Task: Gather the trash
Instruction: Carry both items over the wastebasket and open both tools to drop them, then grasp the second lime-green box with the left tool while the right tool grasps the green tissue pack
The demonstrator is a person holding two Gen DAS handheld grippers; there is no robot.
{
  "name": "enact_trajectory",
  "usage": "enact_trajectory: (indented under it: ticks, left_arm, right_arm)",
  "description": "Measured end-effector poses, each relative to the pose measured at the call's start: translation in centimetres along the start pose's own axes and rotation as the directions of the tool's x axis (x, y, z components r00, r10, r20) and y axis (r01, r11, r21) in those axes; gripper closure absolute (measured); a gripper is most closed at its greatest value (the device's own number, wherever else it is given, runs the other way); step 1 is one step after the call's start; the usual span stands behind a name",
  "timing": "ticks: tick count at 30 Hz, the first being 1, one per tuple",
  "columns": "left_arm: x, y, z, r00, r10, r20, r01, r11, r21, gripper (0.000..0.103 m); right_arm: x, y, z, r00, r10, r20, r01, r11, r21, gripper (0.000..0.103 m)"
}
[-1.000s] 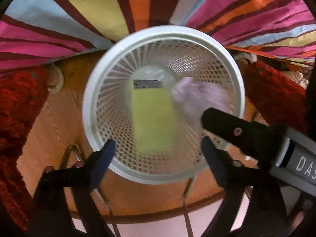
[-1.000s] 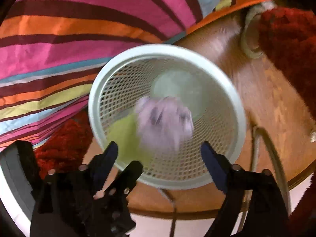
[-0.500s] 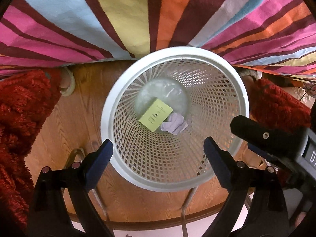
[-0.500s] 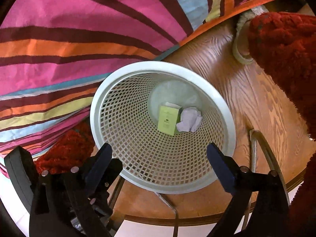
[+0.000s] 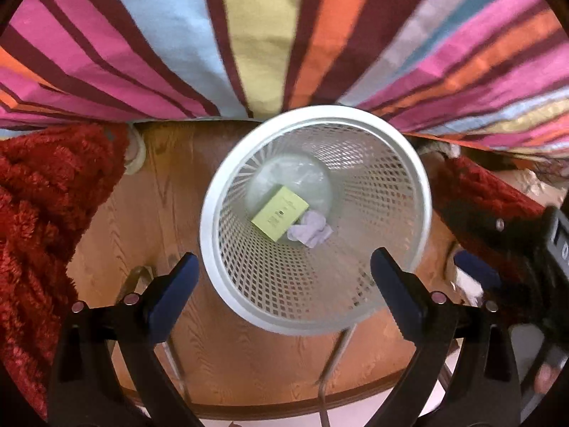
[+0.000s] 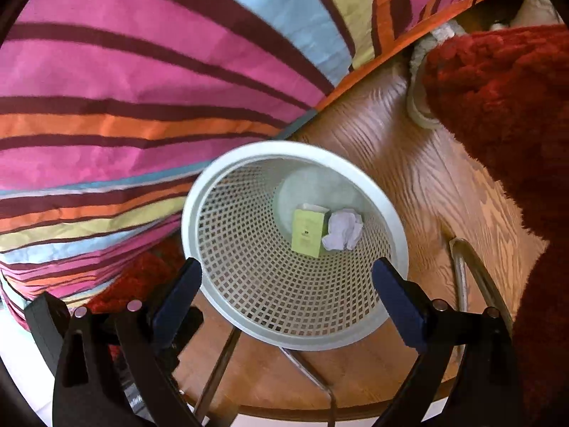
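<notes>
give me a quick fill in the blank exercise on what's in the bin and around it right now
1. The green box lies at the bottom of the white mesh ____.
2. Right beside the box lies a crumpled ____.
3. The bin stands on a ____ floor.
4. Nothing is between the fingers of the right hand-held gripper; its jaws are ____.

Missing words: bin; tissue; wooden; open

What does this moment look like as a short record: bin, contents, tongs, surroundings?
bin: white mesh wastebasket, upright on a round wooden surface
contents: yellow-green box and crumpled white paper at the bottom, side by side
left tongs: above the bin, jaws opening, nothing between them
right tongs: above the bin, open, nothing between them
surroundings: striped cloth behind the bin, red shaggy fabric to the side
</notes>
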State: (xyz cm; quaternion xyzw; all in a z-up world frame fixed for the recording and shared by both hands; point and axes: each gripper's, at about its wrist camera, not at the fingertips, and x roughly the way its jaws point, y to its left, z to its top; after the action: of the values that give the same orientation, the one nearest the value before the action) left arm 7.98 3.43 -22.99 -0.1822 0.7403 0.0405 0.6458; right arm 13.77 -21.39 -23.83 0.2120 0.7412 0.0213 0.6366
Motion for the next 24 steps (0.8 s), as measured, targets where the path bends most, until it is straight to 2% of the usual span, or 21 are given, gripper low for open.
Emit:
enact_trajectory:
  ticks: [4,7,10,11,13,14,15,16,17,18,19,21,24]
  left_arm:
    - [-2.6,-0.6,-0.8,0.996,0.029,0.09,-0.031,0.999,0.017,0.009]
    - [-5.7,-0.8,-1.5,0.978,0.047,0.205,-0.055,0.998,0.032,0.009]
    - [-8.9,-1.3,-2.2,0.945,0.047,0.324,-0.066,0.997,0.047,0.009]
    - [-10.5,-1.4,-2.4,0.925,0.047,0.378,-0.07,0.996,0.046,0.009]
    - [-12.9,-1.7,-2.5,0.889,0.039,0.456,-0.068,0.997,0.047,0.009]
    - [-13.7,-1.9,-2.5,0.875,0.037,0.483,-0.068,0.997,0.048,0.009]
    - [-15.0,-2.1,-2.5,0.851,0.031,0.524,-0.067,0.996,0.051,0.009]
    - [-15.9,-2.3,-2.5,0.835,0.029,0.55,-0.07,0.996,0.053,0.009]
    - [-17.1,-2.7,-2.5,0.809,0.03,0.587,-0.077,0.996,0.055,0.009]
    - [-18.1,-3.1,-2.4,0.784,0.029,0.62,-0.085,0.994,0.061,0.009]
    - [-18.8,-3.4,-2.3,0.768,0.029,0.64,-0.093,0.993,0.067,0.009]
    - [-20.4,-4.6,-1.9,0.728,0.037,0.685,-0.127,0.988,0.082,0.009]
    - [-22.0,-6.5,-1.0,0.687,0.033,0.726,-0.146,0.985,0.093,0.009]
  right_arm:
    - [-2.1,-0.2,-0.3,0.998,0.028,0.059,-0.028,1.0,-0.001,0.011]
    - [-4.1,0.2,-0.7,0.993,0.065,0.098,-0.062,0.998,-0.026,0.011]
    - [-6.4,1.1,-0.9,0.988,0.114,0.107,-0.105,0.99,-0.089,0.011]
    - [-7.6,1.4,-1.0,0.984,0.132,0.124,-0.117,0.986,-0.122,0.011]
    - [-10.5,2.2,-1.2,0.968,0.137,0.209,-0.098,0.978,-0.185,0.011]
    - [-12.2,2.7,-1.3,0.954,0.133,0.27,-0.074,0.973,-0.217,0.011]
    - [-14.0,3.3,-1.4,0.932,0.139,0.336,-0.054,0.966,-0.252,0.011]
    - [-15.3,3.8,-1.5,0.911,0.148,0.384,-0.038,0.96,-0.279,0.011]
    - [-17.3,4.6,-1.6,0.875,0.169,0.454,-0.015,0.946,-0.323,0.011]
    - [-18.4,5.2,-1.7,0.85,0.187,0.492,-0.002,0.936,-0.353,0.011]
    - [-19.6,5.7,-1.7,0.825,0.205,0.526,0.011,0.926,-0.379,0.011]
    - [-21.8,6.9,-1.4,0.761,0.252,0.598,0.039,0.902,-0.429,0.011]
    - [-24.0,8.3,0.1,0.695,0.281,0.662,0.085,0.882,-0.464,0.011]
